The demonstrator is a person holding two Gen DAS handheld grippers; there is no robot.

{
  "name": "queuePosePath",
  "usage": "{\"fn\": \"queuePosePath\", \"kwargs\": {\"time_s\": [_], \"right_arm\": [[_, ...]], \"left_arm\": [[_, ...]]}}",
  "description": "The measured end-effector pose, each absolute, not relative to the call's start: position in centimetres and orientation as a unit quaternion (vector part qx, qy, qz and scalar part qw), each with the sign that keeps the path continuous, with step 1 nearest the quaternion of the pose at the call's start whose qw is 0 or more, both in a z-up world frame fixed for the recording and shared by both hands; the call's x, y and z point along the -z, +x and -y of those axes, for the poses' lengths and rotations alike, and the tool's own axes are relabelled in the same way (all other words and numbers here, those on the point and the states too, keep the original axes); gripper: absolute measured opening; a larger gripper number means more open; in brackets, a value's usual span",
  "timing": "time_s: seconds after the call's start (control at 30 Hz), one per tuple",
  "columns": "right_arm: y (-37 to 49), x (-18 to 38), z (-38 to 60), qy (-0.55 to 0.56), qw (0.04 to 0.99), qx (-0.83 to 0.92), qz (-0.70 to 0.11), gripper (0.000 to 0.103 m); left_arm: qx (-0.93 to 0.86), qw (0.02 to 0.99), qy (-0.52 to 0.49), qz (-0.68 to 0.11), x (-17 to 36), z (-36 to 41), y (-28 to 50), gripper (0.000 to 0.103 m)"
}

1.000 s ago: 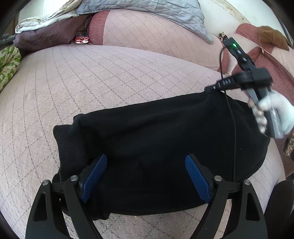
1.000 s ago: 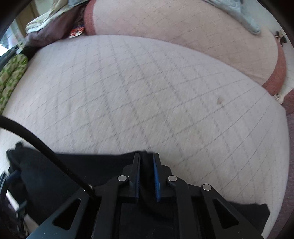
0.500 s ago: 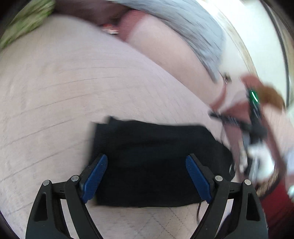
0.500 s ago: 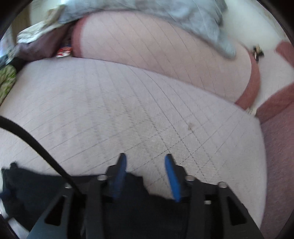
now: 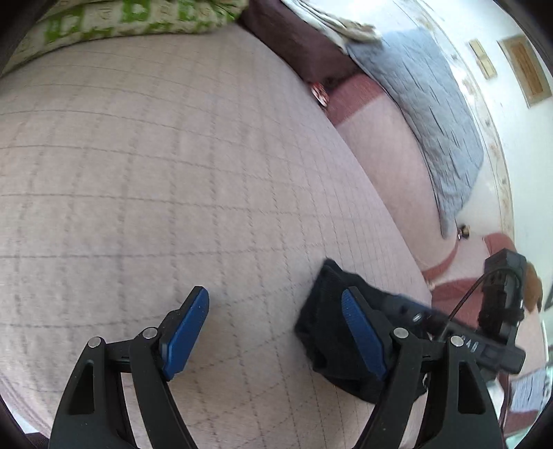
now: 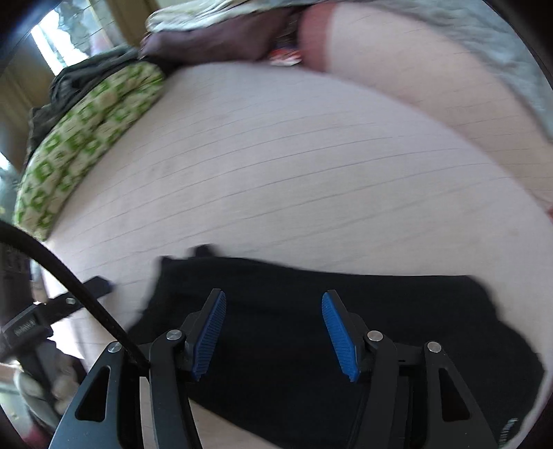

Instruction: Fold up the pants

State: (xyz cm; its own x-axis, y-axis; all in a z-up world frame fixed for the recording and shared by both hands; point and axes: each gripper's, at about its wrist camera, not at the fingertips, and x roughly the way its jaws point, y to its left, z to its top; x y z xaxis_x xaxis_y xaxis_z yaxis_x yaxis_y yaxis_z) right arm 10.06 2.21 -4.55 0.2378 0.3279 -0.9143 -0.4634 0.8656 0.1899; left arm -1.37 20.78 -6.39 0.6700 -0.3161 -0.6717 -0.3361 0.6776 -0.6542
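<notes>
Pants (image 6: 311,331) of black soft cloth, folded into a thick flat bundle, lie on the pale pink quilted cushion (image 5: 172,172) with its grid of stitched lines. My right tongs (image 6: 274,333) are over the middle of this bundle, pointing down at it. Their jaws have just been opening and now stand spread, the blue ribbed pads (image 6: 211,331) on each side with only black cloth seen behind them; nothing is pinched and I cannot see the pads touching the cloth.

My left tongs (image 5: 276,333) are to the side of the bundle. Their jaws have just been closing a little but they are spread wide and hold nothing. Between them I see bare cushion, and the end of the pants (image 5: 331,331) is behind my right-side blue pad (image 5: 363,333).

Beyond my left tongs lies a green and white patterned pillow (image 5: 131,20), and further to the right a grey quilted blanket (image 5: 432,114).
</notes>
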Motion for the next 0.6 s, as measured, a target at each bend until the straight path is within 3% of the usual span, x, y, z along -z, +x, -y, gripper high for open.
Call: {"fn": "queuePosePath", "kwargs": {"time_s": [0.17, 0.33, 0.4, 0.47, 0.5, 0.53, 0.6], "right_arm": [[9.0, 6.5, -8.4, -0.087, 0.775, -0.252, -0.572, 0.070], [8.3, 8.7, -12.8, -0.165, 0.783, -0.203, -0.564, 0.087], [7.9, 9.7, -13.9, -0.208, 0.786, -0.189, -0.551, 0.087], [7.7, 9.5, -13.1, -0.197, 0.792, -0.196, -0.543, 0.074], [8.1, 9.3, -12.1, -0.185, 0.794, -0.188, -0.547, 0.052], [8.3, 9.1, -11.2, -0.173, 0.794, -0.190, -0.551, 0.037], [9.6, 8.5, -8.3, -0.112, 0.787, -0.207, -0.571, 0.024]], "left_arm": [[-0.058, 0.830, -0.402, -0.383, 6.1, -22.7, -1.9, 0.078], [-0.084, 0.829, -0.417, -0.363, 6.0, -24.4, -2.0, 0.079], [-0.080, 0.823, -0.429, -0.363, 6.4, -24.6, -1.9, 0.078], [-0.079, 0.819, -0.434, -0.367, 6.7, -24.6, -1.8, 0.078], [-0.077, 0.817, -0.436, -0.369, 6.8, -24.6, -1.7, 0.078], [-0.072, 0.817, -0.436, -0.372, 6.9, -24.4, -1.5, 0.078], [-0.056, 0.820, -0.424, -0.379, 6.8, -23.5, -1.1, 0.078]]}}
